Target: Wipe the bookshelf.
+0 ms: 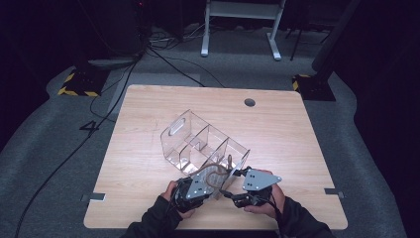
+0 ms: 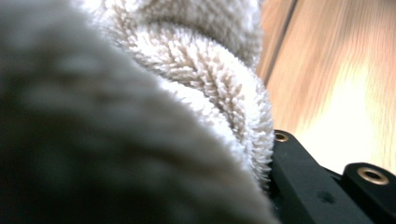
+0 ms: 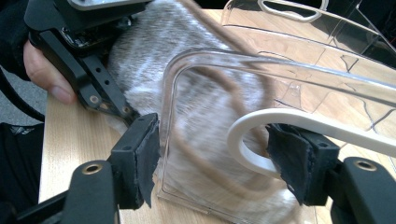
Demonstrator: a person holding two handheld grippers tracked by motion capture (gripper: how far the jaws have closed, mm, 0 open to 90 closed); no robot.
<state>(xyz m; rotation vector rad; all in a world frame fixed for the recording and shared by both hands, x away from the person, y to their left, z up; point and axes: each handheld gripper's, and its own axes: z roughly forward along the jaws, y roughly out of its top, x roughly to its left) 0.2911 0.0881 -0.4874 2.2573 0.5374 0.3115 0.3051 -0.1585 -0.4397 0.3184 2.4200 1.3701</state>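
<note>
While left gripper (image 1: 190, 191) clamps fluffy cloth (image 2: 205, 70) at organizer's (image 1: 203, 141) near end, low centre of frame, right gripper (image 3: 215, 163) straddles its clear wall, jaws wide (contact unclear). Cloth partly in; pushing fully into compartment remains.

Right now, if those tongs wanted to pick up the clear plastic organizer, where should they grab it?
Probably the cut-out handle in the clear plastic organizer far end wall, approached from above: that wall stands upright with a slot beneath its top edge, and the near end is occupied by the fluffy cloth.
</note>
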